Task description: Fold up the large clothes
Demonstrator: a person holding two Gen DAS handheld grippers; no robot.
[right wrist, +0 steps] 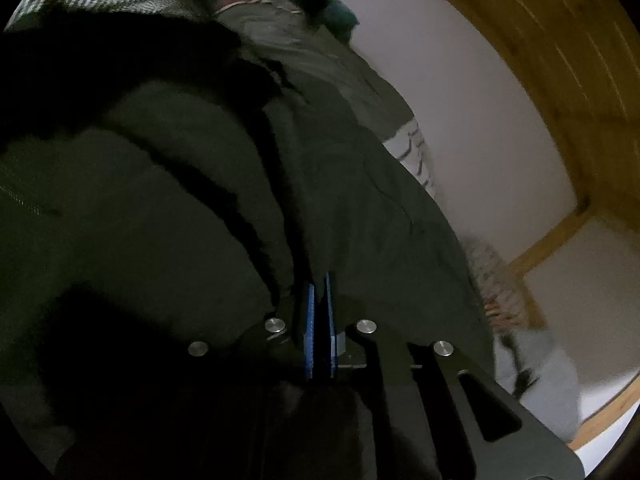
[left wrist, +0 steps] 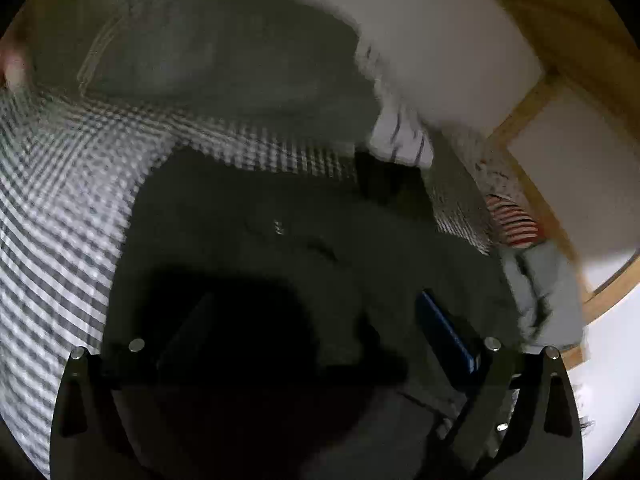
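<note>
A large dark green garment (left wrist: 304, 232) lies on a checked bed cover (left wrist: 52, 184). It fills most of the right wrist view (right wrist: 168, 200). My left gripper (left wrist: 316, 320) is open just above the dark cloth, its blue pad (left wrist: 448, 332) showing on the right; the left finger is lost in shadow. My right gripper (right wrist: 319, 284) is shut on a fold of the dark green garment, the blue pads (right wrist: 310, 332) pressed together on the cloth.
A grey-green garment (left wrist: 208, 52) lies beyond the dark one. A white striped cloth (left wrist: 404, 140), a red striped piece (left wrist: 516, 224) and a light grey item (left wrist: 548, 296) lie at the right. A white wall (right wrist: 480, 120) with wooden trim stands behind.
</note>
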